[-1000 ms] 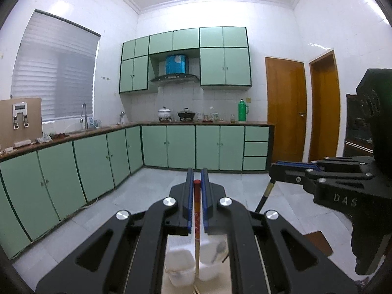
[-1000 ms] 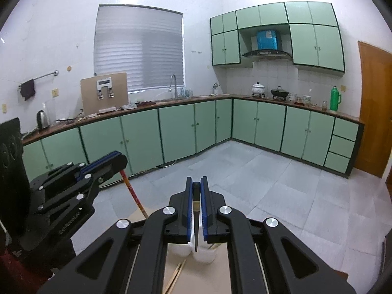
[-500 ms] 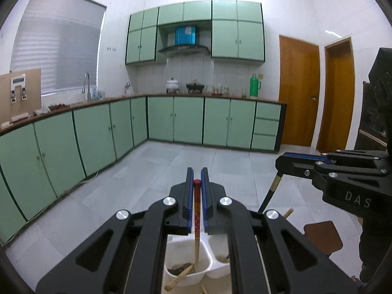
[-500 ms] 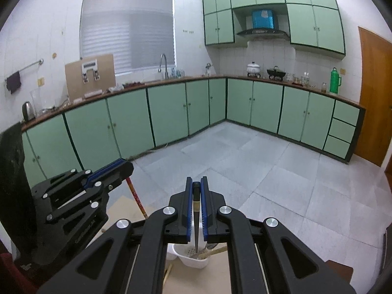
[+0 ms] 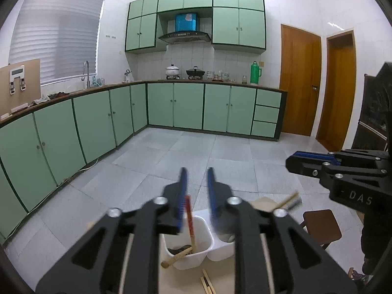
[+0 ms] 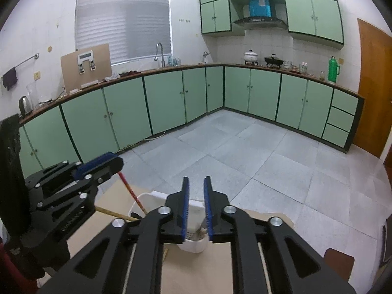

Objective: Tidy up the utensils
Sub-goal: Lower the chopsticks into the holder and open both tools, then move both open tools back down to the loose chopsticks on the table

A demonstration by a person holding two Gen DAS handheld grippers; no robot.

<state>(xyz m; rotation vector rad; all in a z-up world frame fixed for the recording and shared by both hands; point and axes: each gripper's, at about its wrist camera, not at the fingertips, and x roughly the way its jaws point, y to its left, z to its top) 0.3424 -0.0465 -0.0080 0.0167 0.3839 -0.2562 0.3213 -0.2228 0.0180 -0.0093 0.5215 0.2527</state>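
Observation:
A white two-compartment holder (image 5: 196, 252) (image 6: 193, 245) stands on the tan table just under both grippers. My left gripper (image 5: 196, 178) (image 6: 107, 161) hangs over its left compartment and its jaws are opening. A red chopstick (image 5: 188, 215) (image 6: 129, 188) leans on the left pad, clear of the right pad, with its lower end in that compartment. My right gripper (image 6: 196, 183) (image 5: 301, 161) is over the right compartment, its jaws opening with nothing between them. A blurred tan-and-dark utensil (image 5: 289, 199) lies tilted below it.
A wooden handle (image 5: 176, 257) sticks out of the holder's left compartment. Loose chopsticks (image 5: 207, 281) lie on the table (image 6: 196, 269) in front of it. A brown stool (image 5: 321, 227) stands to the right. Beyond are grey floor tiles and green cabinets.
Both grippers came down toward the holder, then their jaws parted. The red chopstick slid down into the left compartment. The dark utensil left the right gripper's jaws.

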